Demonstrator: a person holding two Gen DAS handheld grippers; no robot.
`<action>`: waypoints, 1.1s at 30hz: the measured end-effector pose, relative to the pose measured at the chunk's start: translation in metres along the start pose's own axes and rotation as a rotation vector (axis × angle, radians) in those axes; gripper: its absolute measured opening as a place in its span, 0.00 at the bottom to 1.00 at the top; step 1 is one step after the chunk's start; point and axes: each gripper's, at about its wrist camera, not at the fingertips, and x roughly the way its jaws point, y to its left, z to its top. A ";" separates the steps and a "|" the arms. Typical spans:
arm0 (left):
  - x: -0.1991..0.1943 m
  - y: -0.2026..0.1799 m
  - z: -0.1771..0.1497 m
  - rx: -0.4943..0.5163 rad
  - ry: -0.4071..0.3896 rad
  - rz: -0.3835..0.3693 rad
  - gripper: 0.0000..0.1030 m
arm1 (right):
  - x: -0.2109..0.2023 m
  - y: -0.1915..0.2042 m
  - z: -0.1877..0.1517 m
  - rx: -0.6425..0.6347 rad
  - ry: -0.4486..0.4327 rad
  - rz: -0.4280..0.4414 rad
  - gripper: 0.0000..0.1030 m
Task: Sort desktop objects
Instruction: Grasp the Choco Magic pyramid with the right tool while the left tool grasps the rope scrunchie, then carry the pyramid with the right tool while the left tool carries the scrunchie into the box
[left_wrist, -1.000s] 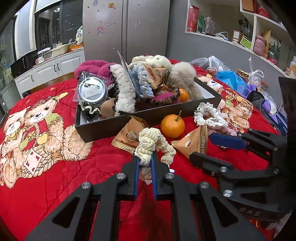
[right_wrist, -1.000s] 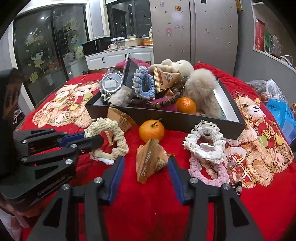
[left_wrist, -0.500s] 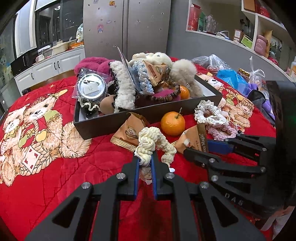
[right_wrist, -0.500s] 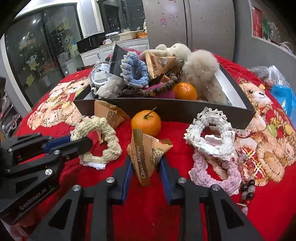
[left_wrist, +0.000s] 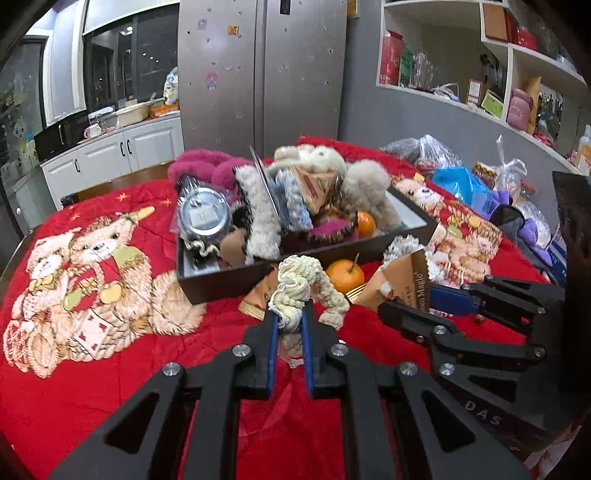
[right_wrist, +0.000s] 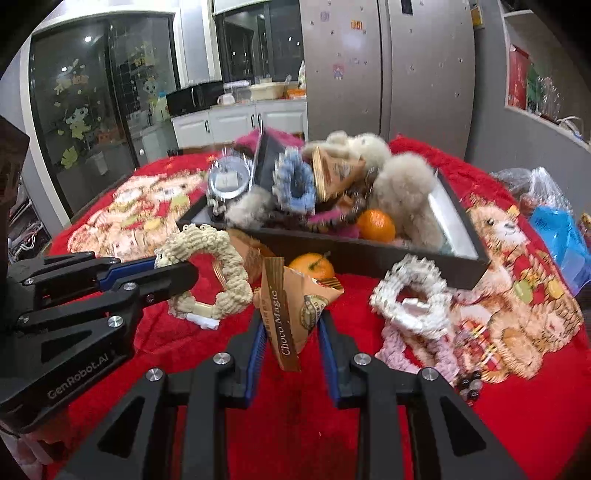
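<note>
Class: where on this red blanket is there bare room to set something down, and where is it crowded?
Free: the bear print left of the black tray, and the red strip nearest the cameras. Crowded: the heaped tray, and in front of it around the orange and the white scrunchie.

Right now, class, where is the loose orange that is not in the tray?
In the right wrist view the loose orange lies on the red blanket in front of the black tray, behind the snack packet.

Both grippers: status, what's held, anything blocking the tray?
Left gripper shut on cream scrunchie. Right gripper shut on snack packet. Tray already heaped; orange sits before it.
</note>
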 end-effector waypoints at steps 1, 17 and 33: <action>-0.004 0.001 0.002 -0.007 -0.010 -0.001 0.11 | -0.005 -0.001 0.002 0.003 -0.011 0.002 0.27; -0.046 -0.001 0.011 -0.083 -0.052 0.025 0.11 | -0.060 -0.002 0.022 0.069 -0.166 -0.044 0.27; -0.074 -0.009 0.031 -0.058 -0.094 0.059 0.11 | -0.075 0.015 0.034 0.027 -0.154 -0.044 0.27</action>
